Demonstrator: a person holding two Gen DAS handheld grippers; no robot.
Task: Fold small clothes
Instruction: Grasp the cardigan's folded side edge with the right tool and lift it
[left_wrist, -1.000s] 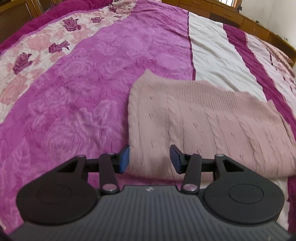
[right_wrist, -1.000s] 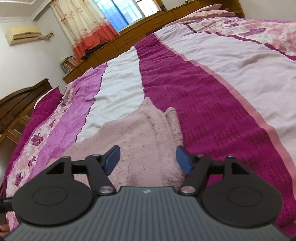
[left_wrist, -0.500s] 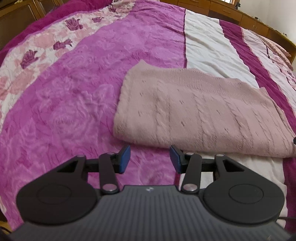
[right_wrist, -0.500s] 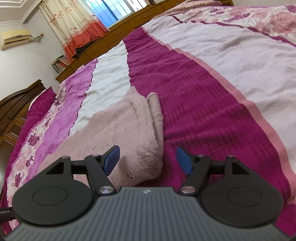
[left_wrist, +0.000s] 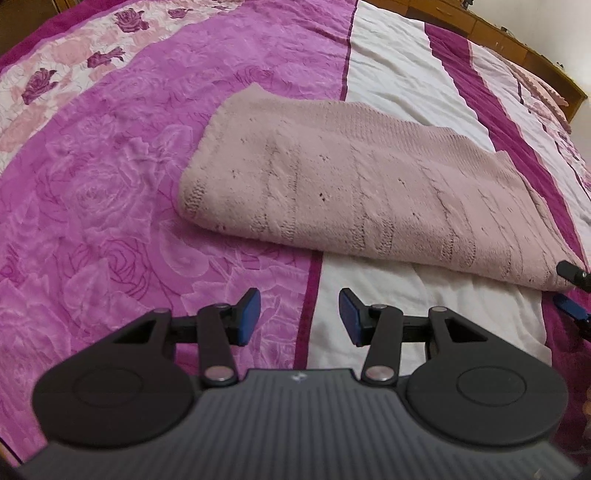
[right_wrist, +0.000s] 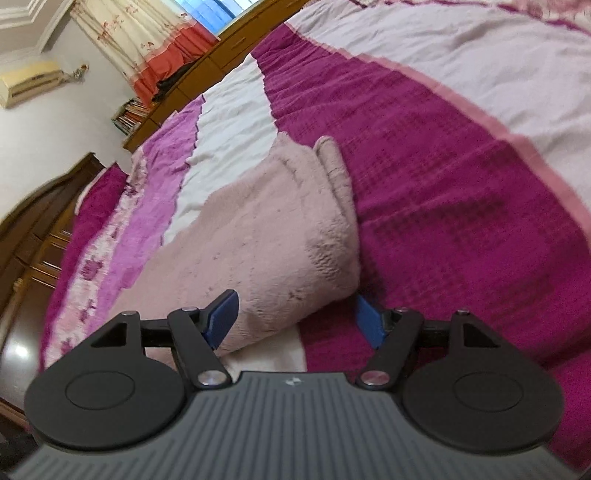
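Note:
A dusty-pink knitted garment lies folded in a flat rectangle on the bed. My left gripper is open and empty, hovering short of the garment's near folded edge. My right gripper is open and empty, just in front of the garment's right end, with its left fingertip beside the fabric. The right gripper's fingertips show at the garment's right corner in the left wrist view.
The bed has a striped pink, magenta and white cover with rose patterns. A wooden headboard with shelves runs along the far side. A dark wooden cabinet, curtains and an air conditioner stand beyond the bed.
Both grippers have drawn back from the garment toward me. The left one, which was over its near edge, is now off it. The garment lies still.

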